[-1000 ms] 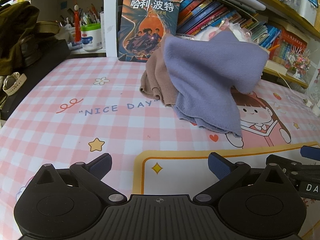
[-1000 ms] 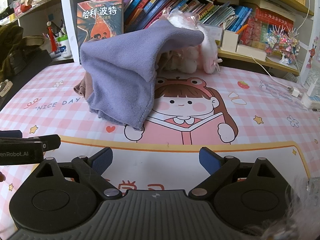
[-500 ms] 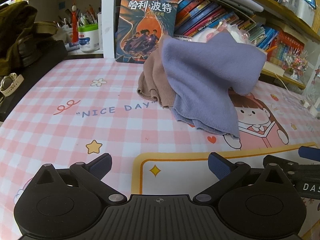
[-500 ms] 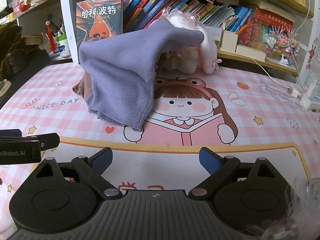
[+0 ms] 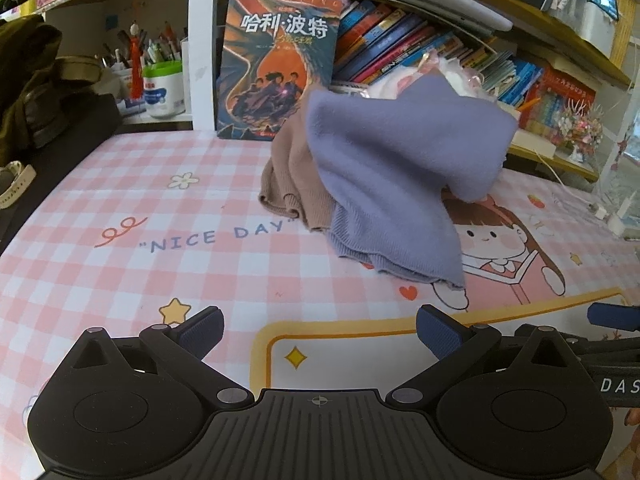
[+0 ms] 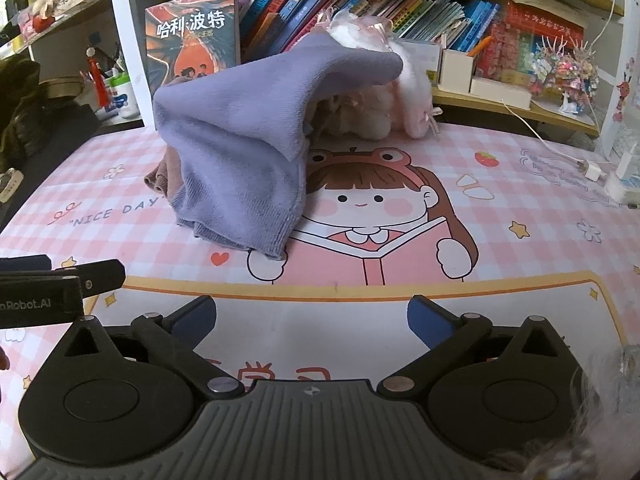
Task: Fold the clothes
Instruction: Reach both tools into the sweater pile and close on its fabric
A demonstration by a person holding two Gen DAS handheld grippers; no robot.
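1. Right now the right claw (image 6: pixel 310 318) has its jaws opening toward their widest, with nothing between the blue pads (image 6: pixel 430 318); only the printed table (image 6: pixel 520 208) cover shows in the gap.
2. The left claw (image 5: pixel 320 332) also stands wide and empty, its pads spread over the yellow-bordered panel of the cover.
3. From the right claw, the purple garment (image 6: pixel 240 152) lies at about eleven o'clock, well apart from the fingertips. From the left claw the same purple garment (image 5: pixel 392 176) sits at about one o'clock, also well apart.
4. That puts the heap between the two claws' lines of sight, and neither hand looks clearly nearer.
5. The garment is bunched and draped, not flat; its long axis appears to run from the ribbed hem near the table front up and back toward the bookshelf (image 6: pixel 360 4), where its upper end rests over a fluffy pink-white item (image 6: pixel 400 80).
6. A brown garment (image 5: pixel 292 176) is tucked under its left edge, touching it.
7. Both claws tilt downward toward the table, side by side, the left one's body showing at nine o'clock in the right wrist view.
8. Judging by the scene, no folding has begun; the coming move likely calls for reaching forward to the hem.
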